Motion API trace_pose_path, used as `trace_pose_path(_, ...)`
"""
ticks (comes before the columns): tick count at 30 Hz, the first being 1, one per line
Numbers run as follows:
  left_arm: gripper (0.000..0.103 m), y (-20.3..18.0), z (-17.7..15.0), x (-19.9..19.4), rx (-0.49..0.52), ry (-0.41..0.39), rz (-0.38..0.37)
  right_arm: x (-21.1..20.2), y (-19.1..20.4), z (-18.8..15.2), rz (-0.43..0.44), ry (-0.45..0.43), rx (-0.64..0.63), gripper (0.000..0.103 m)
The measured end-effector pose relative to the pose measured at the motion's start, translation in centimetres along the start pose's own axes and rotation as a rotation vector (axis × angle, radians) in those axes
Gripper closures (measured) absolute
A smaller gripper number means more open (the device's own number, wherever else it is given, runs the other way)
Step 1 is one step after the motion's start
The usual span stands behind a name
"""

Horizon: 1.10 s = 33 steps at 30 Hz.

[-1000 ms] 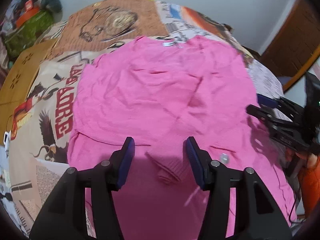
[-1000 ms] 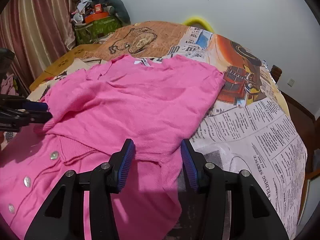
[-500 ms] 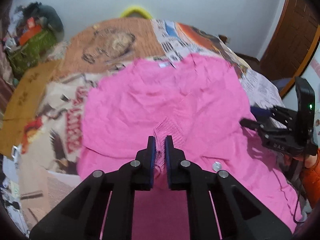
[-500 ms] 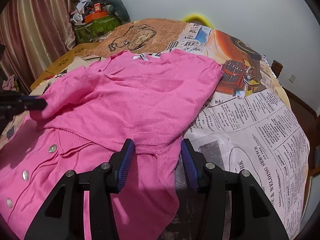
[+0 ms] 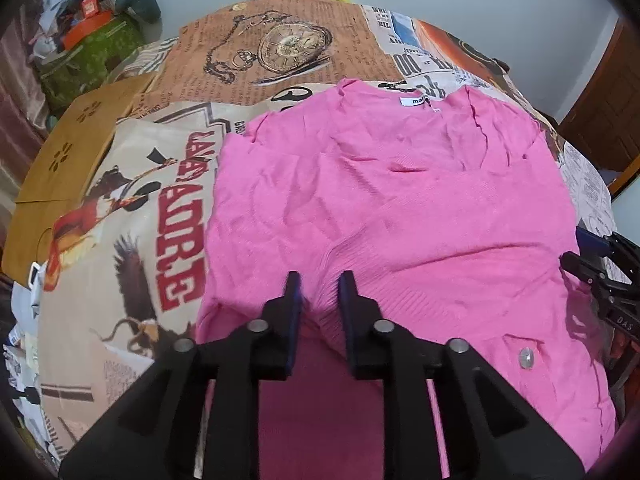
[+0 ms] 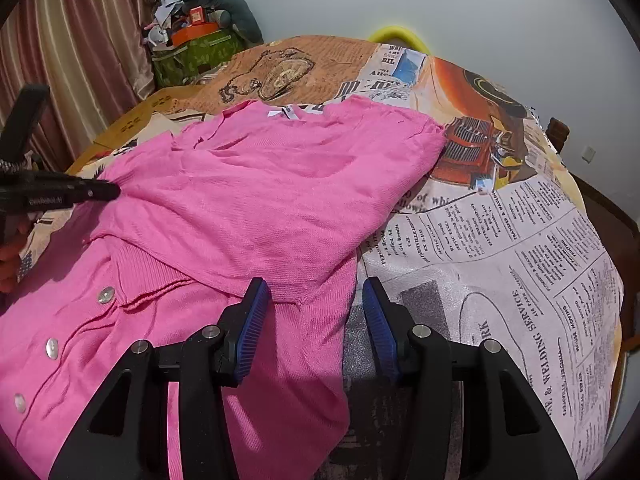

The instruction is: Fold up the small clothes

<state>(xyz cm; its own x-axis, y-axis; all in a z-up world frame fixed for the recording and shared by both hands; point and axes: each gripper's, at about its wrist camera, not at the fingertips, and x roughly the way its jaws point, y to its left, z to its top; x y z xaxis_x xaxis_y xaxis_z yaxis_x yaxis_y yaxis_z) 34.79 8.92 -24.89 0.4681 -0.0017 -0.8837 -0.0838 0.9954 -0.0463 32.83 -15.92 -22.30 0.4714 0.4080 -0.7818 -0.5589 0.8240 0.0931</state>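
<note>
A pink cardigan [image 5: 384,216] lies spread on a counter covered by a printed cloth [image 6: 500,240], label at the far edge, sleeve folded across the body, buttons [image 6: 106,295] near the front. The left gripper [image 5: 318,300] has its jaws narrowed onto the ribbed cuff [image 5: 320,312]. The right gripper [image 6: 314,312] has jaws wide apart, holding nothing, over the cardigan's right edge.

1. The pink cardigan [image 6: 248,208] under my grippers was soft matt knit, ribbed at the cuff, with glossy pearly buttons [image 6: 107,295].
2. My right gripper [image 6: 316,312] was matt black plastic with ridged blue pads [image 6: 252,332] and shiny metal pins.
3. The tablecloth [image 6: 500,248] looked smooth, newspaper-printed.
</note>
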Motion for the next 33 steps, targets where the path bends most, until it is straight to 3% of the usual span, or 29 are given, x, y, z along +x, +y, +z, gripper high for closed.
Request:
trace_pose_path(8,0.057,2.1,-1.8,-3.7,-0.029,-0.016,0.002,-1.9,0.5,-0.9,-0.005,0.027,0.051,0.057)
trace_pose_path(18,0.052,5.0,-6.4,-7.7,-0.083,0.011,0.002,-7.0,2.1,-3.4,-0.019,0.028,0.054,0.053)
trace_pose_path(21,0.048,5.2,-8.2,-8.5,-0.091,0.032,-0.032,-8.0,2.5,-4.5,-0.008,0.038,0.080,0.052)
trace_pose_path(31,0.048,3.2,-12.3,-7.7,-0.076,0.109,-0.119,-7.9,3.0,-8.4,0.026,0.140,0.154,0.051)
trace_pose_path(33,0.054,3.1,-12.6,-7.9,-0.086,0.100,-0.131,-7.6,2.9,-8.8,0.036,0.156,0.160,0.051)
